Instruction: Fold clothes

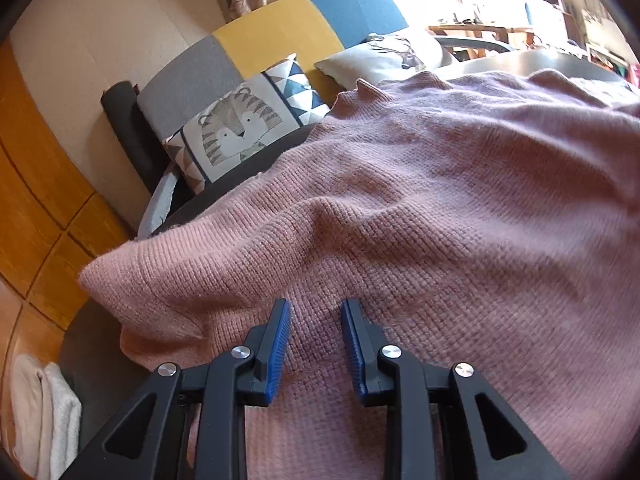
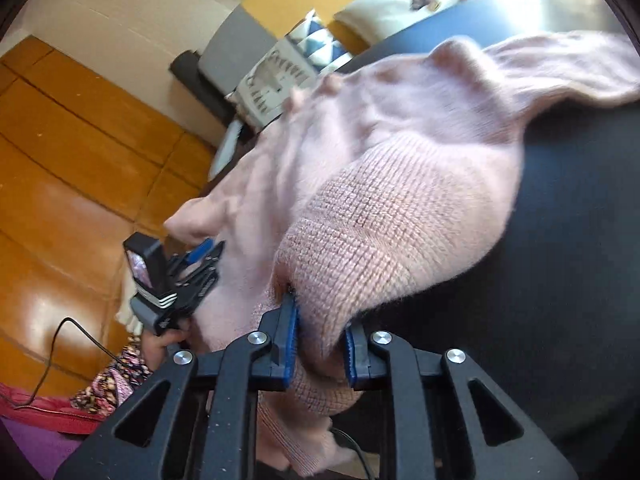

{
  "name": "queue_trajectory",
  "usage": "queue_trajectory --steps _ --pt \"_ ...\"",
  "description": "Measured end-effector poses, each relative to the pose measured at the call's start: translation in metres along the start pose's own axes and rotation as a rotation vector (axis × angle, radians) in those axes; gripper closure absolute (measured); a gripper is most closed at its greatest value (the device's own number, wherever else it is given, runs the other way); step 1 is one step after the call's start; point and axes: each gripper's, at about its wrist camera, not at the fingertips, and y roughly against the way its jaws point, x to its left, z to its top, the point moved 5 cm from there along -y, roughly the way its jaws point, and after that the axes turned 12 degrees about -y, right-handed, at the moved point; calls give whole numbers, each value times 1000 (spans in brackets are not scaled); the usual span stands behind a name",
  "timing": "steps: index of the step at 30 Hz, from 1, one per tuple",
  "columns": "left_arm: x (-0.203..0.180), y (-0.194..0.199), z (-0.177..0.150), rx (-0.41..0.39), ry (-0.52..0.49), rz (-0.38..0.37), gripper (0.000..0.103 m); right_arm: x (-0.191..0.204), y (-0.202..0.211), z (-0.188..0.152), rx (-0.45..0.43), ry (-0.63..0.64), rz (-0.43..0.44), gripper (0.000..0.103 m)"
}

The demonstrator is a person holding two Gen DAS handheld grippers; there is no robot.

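Lying across a dark round table [image 2: 560,240], the pink knitted sweater [image 1: 420,208] shows a soft, slightly fuzzy rib texture with several raised folds, and one edge hangs over the table rim toward the wooden floor [image 2: 80,160]. The left gripper [image 1: 316,312] rests on the knit with its two black fingers spread apart; the blue ridged pads [image 1: 280,344] have only flat fabric between them and hold nothing. The right gripper [image 2: 320,320] is pinching a thick bunched fold of the sweater between its blue pads, and the cloth bulges out rounded above the fingers. In the right wrist view the left gripper appears at the far side of the sweater, held by a hand [image 2: 160,340]. Behind the table stands a sofa [image 1: 280,28] with grey, yellow and blue panels and a tiger-print cushion [image 1: 236,128].
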Motion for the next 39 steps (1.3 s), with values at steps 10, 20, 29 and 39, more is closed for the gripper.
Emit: queue_trajectory --steps 10,20,29,39 --pt "7 -18 -2 -12 -153 82 75 -7 -6 -21 53 290 -405 86" --pt "20 22 10 -113 75 -118 76 -40 -1 -4 -25 36 -205 60" --pt "-31 6 11 -87 -138 -50 76 -55 -12 12 -86 -136 -41 60" --pt "-29 3 25 -55 47 -150 76 -51 -25 58 -184 -4 -454 86"
